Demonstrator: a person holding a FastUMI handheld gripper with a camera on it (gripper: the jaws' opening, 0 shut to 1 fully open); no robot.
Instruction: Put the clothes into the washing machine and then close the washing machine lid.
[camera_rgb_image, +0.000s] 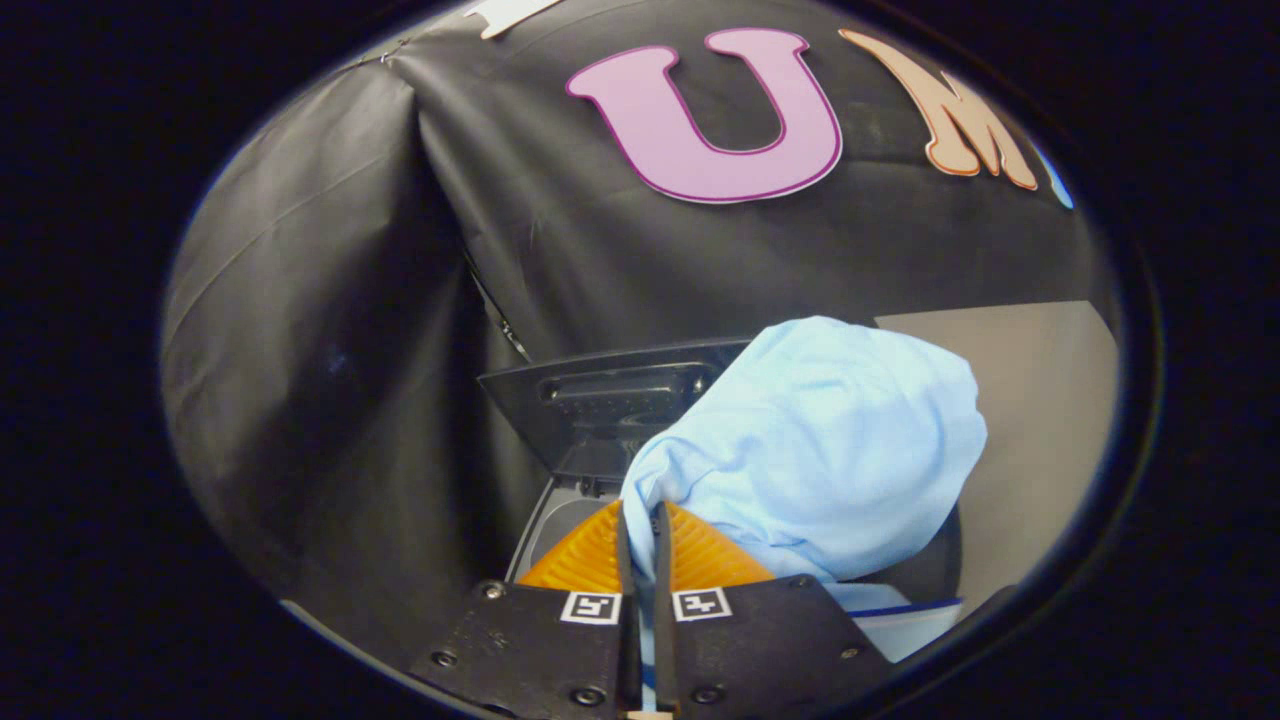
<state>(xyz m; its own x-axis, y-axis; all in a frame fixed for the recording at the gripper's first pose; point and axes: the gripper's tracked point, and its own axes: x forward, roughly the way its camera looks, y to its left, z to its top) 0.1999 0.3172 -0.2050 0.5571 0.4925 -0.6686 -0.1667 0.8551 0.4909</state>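
Soft matt cloth garment (820, 440); glossy plastic lid (600, 400).

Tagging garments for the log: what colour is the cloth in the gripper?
Light blue, plain; the cloth shows best in the gripper view.

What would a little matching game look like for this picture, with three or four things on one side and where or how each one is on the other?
Things:
1. light blue garment
2. washing machine lid
3. gripper
4. booth wall

States or places:
A. raised open, beyond the fingers
B. black cloth hanging behind the machine
C. bunched up, a fold caught between the fingers
D. fingers nearly together, pressing on cloth

Pairs: 1-C, 2-A, 3-D, 4-B
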